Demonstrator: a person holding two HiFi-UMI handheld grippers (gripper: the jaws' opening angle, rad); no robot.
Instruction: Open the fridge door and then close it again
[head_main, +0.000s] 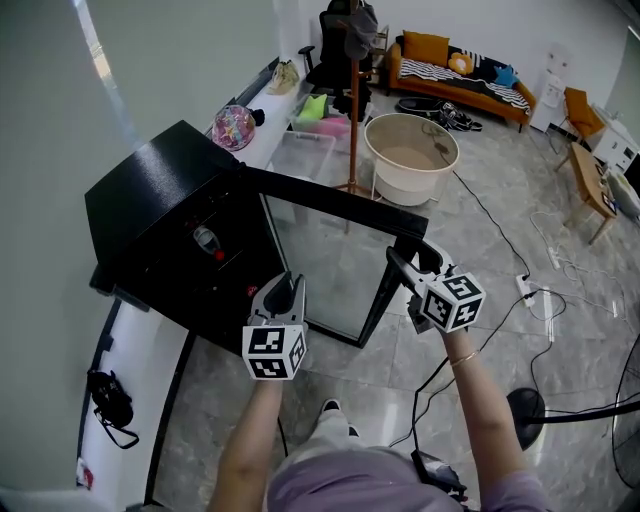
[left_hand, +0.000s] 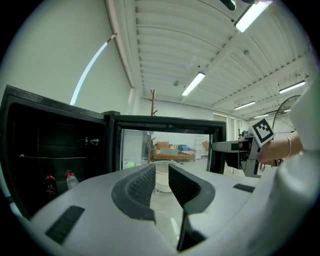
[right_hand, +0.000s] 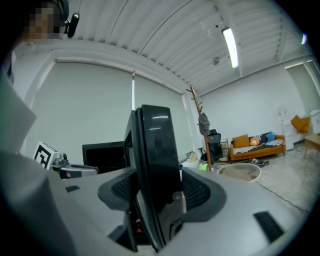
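Note:
A small black fridge stands on the floor with its glass door swung wide open toward me. Bottles lie on a shelf inside. My right gripper is at the door's free edge. In the right gripper view the dark door edge stands upright between the jaws of that gripper, and both pads touch it. My left gripper hovers in front of the fridge opening, left of the door. Its jaws stand a narrow gap apart with nothing between them.
A large white tub and a wooden coat stand are behind the door. A clear plastic box sits by the wall. An orange sofa is at the far side. Cables and a fan base lie at the right.

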